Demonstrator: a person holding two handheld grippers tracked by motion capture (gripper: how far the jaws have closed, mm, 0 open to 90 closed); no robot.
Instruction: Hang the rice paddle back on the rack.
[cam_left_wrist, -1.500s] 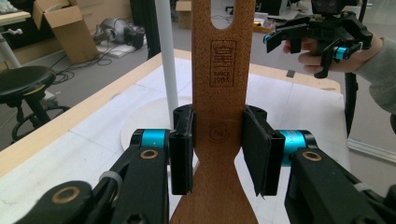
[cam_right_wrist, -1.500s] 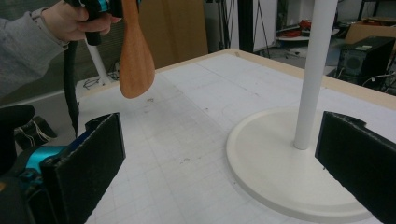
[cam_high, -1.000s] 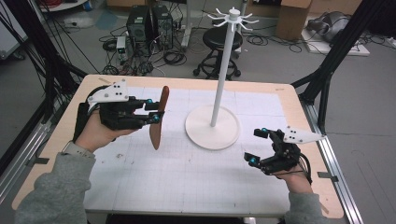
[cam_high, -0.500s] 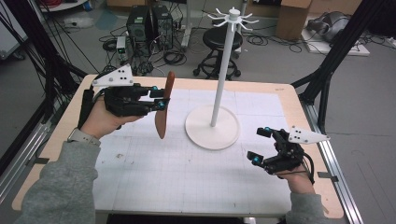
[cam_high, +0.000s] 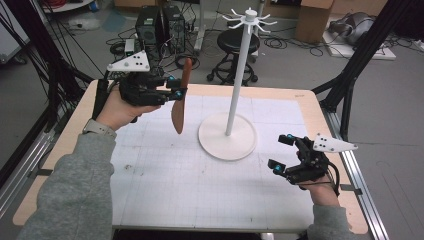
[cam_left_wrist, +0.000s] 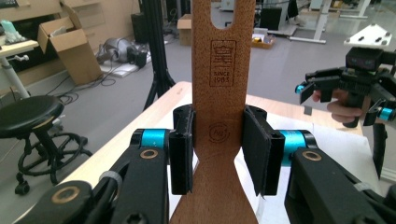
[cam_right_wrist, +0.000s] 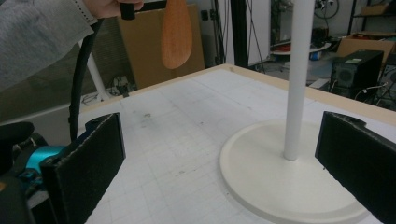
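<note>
The flat brown wooden spatula (cam_high: 179, 97) with a slot cut through its handle end hangs in the air above the far left part of the table, nearly upright, its rounded blade pointing down and its handle end leaning a little away from the person. The left gripper (cam_high: 175, 94) is clamped on the narrow neck of the spatula: in the left gripper view the two black pads (cam_left_wrist: 181, 148) press against both edges of the wood (cam_left_wrist: 218, 93), just below a stamped maker's mark, with the slotted end rising above them. The blade is clear of the white gridded mat (cam_high: 165, 185) that covers the light wooden table (cam_high: 305, 102). Near the spatula, toward the table's middle, stands a white hanging rack (cam_high: 234, 90), a thin pole on a round flat base with a ring of short hooks at the top; the spatula and the pole are apart. The right gripper (cam_high: 282, 152) rests low over the near right part of the mat, well apart from the spatula, held in the person's hand with a grey sleeve behind it. Its jaws stand wide apart with nothing between them; in the right gripper view the rack's base (cam_right_wrist: 280, 182) lies in the gap beyond the pads (cam_right_wrist: 88, 168).
</note>
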